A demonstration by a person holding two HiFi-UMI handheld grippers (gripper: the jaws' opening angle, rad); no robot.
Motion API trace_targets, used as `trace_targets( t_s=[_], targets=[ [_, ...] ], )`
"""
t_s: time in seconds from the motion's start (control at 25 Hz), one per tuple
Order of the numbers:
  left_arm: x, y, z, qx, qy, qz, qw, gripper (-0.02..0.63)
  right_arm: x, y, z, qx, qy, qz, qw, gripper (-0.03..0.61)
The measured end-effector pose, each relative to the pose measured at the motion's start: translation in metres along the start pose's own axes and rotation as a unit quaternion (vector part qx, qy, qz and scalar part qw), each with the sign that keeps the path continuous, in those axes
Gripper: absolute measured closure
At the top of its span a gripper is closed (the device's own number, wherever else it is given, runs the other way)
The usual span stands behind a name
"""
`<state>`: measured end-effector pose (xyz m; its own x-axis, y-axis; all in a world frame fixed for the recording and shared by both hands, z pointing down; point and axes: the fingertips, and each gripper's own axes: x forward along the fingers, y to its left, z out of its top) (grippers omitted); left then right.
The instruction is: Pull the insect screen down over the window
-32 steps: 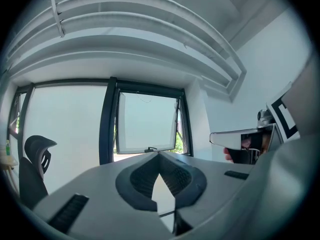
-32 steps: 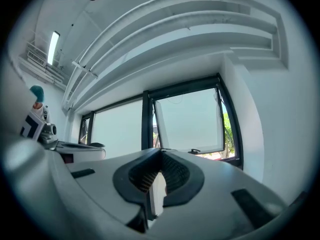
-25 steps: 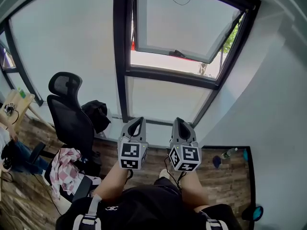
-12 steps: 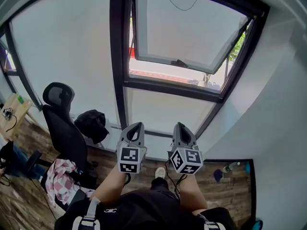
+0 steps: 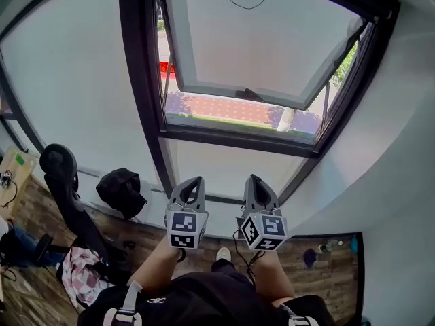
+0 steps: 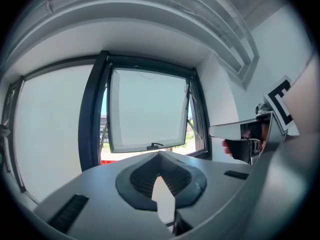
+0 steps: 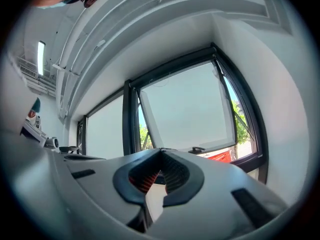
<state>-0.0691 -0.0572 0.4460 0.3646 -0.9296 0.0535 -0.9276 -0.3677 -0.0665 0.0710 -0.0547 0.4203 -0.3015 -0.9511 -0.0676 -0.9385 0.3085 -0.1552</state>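
Closest to the camera is the person's dark-clothed lap, with both forearms reaching forward. The left gripper (image 5: 193, 180) and the right gripper (image 5: 253, 179) are held side by side just above the knees, marker cubes facing the camera. Their own views show each pair of jaws clenched together with nothing between the ribbed pads. Both tools are empty and touch nothing.

Below and beyond them lies the wooden floor (image 5: 319, 267). An office chair (image 5: 60, 175) stands at the left with a black bag (image 5: 122, 190) beside it and a checked cloth (image 5: 78, 277) near its base.

Past the grippers rises the window (image 5: 144, 114), a dark frame with a fixed lower pane (image 5: 228, 168) and an opening above it. The sash (image 5: 258, 39) is swung outward, its handle (image 5: 247, 94) on the bottom rail, and paving and greenery show through the gap underneath.

The insect screen is not drawn across that opening. No mesh can be made out, so it probably still sits rolled up along the top of the frame. A thin dark cord (image 5: 238, 4) loops down there, and this may be its pull, though that cannot be confirmed.

The task looks barely begun. The person is facing the window with the grippers low and well apart from the top edge. Reaching up, gripping the pull or bottom bar, and drawing the screen down all remain to be done.
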Motion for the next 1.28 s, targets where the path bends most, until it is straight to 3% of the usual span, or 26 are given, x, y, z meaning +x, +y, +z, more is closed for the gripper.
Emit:
trace_targets(
  t_s=[0.32, 0.6, 0.88, 1.16, 1.28],
  targets=[
    [0.123, -0.001, 0.024, -0.001, 0.001, 0.002, 1.0000, 0.612, 0.098, -0.072, 0.018, -0.001, 0.005, 0.016, 1.000, 0.575],
    [0.210, 0.003, 0.041, -0.039, 0.005, 0.004, 0.9992, 0.612, 0.171, -0.126, 0.027, -0.015, 0.017, 0.028, 0.999, 0.575],
    [0.257, 0.034, 0.044, -0.039, 0.008, 0.016, 0.9991, 0.612, 0.227, -0.128, 0.029, -0.026, 0.016, 0.038, 0.999, 0.575],
    [0.299, 0.061, 0.061, -0.018, -0.012, -0.002, 0.9998, 0.612, 0.269, -0.135, 0.039, -0.036, -0.003, 0.010, 0.999, 0.575],
    [0.307, 0.069, 0.055, -0.032, -0.001, -0.009, 0.9995, 0.612, 0.278, -0.137, 0.037, -0.039, 0.002, 0.004, 0.999, 0.575]
  ],
)
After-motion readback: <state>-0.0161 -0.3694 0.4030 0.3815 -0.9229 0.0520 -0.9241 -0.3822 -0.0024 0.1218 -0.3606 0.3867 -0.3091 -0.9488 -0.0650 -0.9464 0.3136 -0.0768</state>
